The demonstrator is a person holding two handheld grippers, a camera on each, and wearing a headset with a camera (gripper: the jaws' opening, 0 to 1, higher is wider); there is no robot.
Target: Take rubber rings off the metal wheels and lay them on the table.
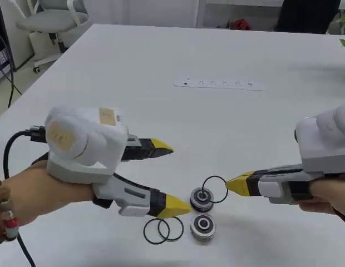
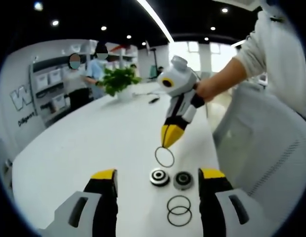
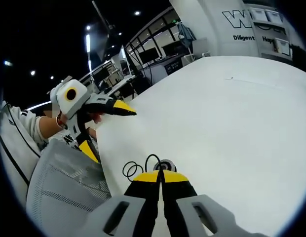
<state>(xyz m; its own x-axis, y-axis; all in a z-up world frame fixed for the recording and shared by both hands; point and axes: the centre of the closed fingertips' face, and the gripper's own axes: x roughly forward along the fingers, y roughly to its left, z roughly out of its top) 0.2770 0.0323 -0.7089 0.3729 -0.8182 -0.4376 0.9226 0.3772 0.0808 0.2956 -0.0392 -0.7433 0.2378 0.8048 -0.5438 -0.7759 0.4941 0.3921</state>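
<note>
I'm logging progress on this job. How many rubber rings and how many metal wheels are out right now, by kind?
Rubber rings: 3, two loose rings on the table and one held ring in the right tool
Metal wheels: 2
Total: 5

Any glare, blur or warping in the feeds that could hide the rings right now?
Head view: soft even light, sharp, faint shadows under the metal wheels. Left gripper view: fisheye bending at the edges, ceiling lights bright, yet the rubber ring in the right gripper reads crisp. Right gripper view: tilted, dark ceiling, loose rings small and thin against the white table.
</note>
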